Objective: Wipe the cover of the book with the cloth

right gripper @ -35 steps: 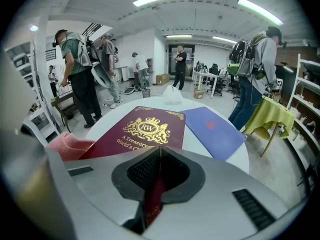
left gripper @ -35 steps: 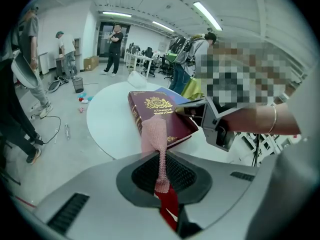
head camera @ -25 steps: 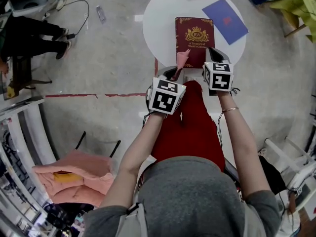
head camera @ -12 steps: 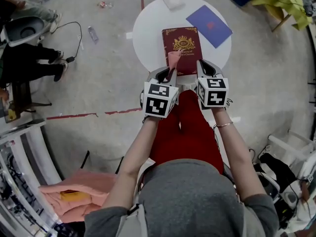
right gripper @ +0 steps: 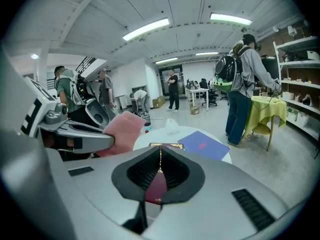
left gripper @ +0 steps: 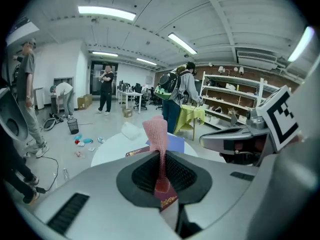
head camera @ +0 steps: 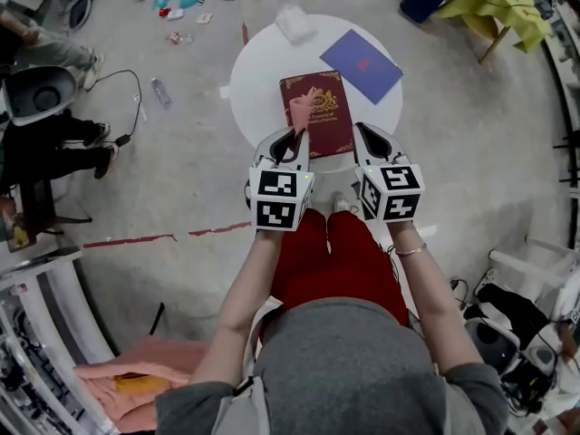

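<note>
Seemingly the wiping lay ahead: the left gripper [left gripper: 161, 171] clamped a pink knitted cloth [left gripper: 156, 131] upright above the maroon gilt-crested book [head camera: 328, 116]; the right gripper [right gripper: 159, 171], by the book's near corner, was closed, empty.

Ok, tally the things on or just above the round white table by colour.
Red: 1, book
Blue: 1, booklet
White: 1, crumpled wad
Pink: 1, cloth
Total: 4
</note>
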Tool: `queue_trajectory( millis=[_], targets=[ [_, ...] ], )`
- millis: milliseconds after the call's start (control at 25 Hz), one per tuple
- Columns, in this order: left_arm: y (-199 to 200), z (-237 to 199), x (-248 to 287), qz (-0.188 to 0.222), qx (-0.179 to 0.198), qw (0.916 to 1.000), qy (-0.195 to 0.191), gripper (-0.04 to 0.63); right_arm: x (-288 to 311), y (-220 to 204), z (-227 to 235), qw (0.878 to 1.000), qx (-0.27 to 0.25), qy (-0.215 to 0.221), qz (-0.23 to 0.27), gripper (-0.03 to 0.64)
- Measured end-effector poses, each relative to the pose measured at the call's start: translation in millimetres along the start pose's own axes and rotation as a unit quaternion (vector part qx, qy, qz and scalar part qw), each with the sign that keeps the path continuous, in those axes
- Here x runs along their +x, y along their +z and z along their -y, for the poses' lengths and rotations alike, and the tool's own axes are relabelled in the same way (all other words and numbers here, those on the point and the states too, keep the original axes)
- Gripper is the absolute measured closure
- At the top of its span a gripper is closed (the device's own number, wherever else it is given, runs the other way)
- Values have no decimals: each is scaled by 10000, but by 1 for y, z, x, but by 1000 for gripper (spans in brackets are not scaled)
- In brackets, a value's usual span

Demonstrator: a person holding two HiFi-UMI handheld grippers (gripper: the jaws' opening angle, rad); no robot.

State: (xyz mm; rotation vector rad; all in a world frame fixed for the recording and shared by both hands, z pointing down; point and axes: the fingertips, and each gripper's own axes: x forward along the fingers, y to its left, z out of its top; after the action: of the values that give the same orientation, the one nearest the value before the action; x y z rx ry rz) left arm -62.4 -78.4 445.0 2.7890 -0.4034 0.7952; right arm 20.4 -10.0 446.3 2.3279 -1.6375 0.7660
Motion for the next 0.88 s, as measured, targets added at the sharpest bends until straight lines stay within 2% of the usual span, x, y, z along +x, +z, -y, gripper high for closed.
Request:
queue_trajectory(
  millis=[160, 560, 880],
  targets=[
    [20, 0, -9, 319, 111, 9993, 181, 563, -11, 15, -3, 9996, -11, 161, 216, 589],
    [48, 10, -34, 912, 82, 9936, 668, 563, -46, 41, -1, 9958, -237, 529, 715, 589],
    [60, 24, -56, 1171, 50, 9878, 1022, 563, -73, 57, 5, 9906, -488, 750, 1037, 589]
  ],
)
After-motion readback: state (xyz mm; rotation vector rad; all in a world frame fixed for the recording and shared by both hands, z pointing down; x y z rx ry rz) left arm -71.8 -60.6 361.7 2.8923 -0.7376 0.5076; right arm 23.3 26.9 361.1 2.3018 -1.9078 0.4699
